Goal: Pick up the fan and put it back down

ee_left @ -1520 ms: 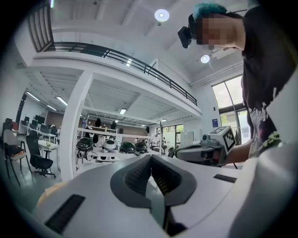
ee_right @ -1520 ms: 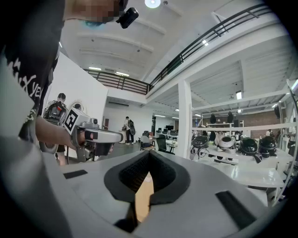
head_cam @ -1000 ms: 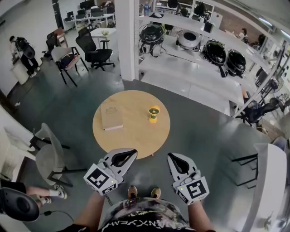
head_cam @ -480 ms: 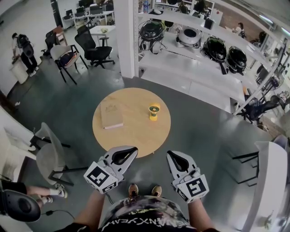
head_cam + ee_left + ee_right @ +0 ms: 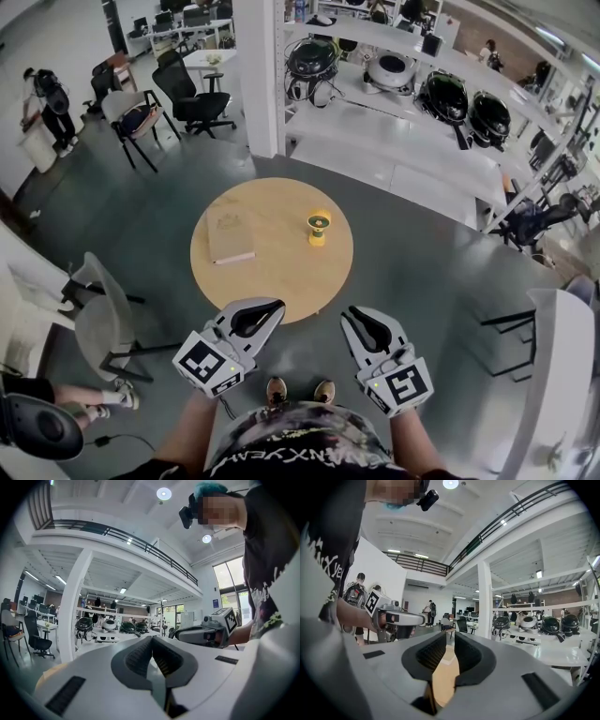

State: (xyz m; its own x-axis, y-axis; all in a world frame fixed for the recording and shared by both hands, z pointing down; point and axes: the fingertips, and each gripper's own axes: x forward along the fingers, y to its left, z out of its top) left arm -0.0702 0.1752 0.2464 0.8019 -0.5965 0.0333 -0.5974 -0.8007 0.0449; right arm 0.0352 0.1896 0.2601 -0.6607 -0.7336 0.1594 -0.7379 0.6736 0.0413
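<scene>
Left claw (image 5: 272,309) shut, empty. Right claw (image 5: 352,317) just cracking open, nothing between. Yellow fan (image 5: 319,226) upright at 2 o'clock on worktop (image 5: 272,286), well apart. Risk: approaching this narrowly open, tipping fan over.

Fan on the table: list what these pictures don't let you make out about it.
- Head view: the fan is too small; blades, switch and cord unreadable.
- Left gripper view: no fan in sight; the left gripper's own body fills the lower frame.
- Right gripper view: only a table strip shows between the right gripper's fingers, just opening, empty; no fan.
</scene>
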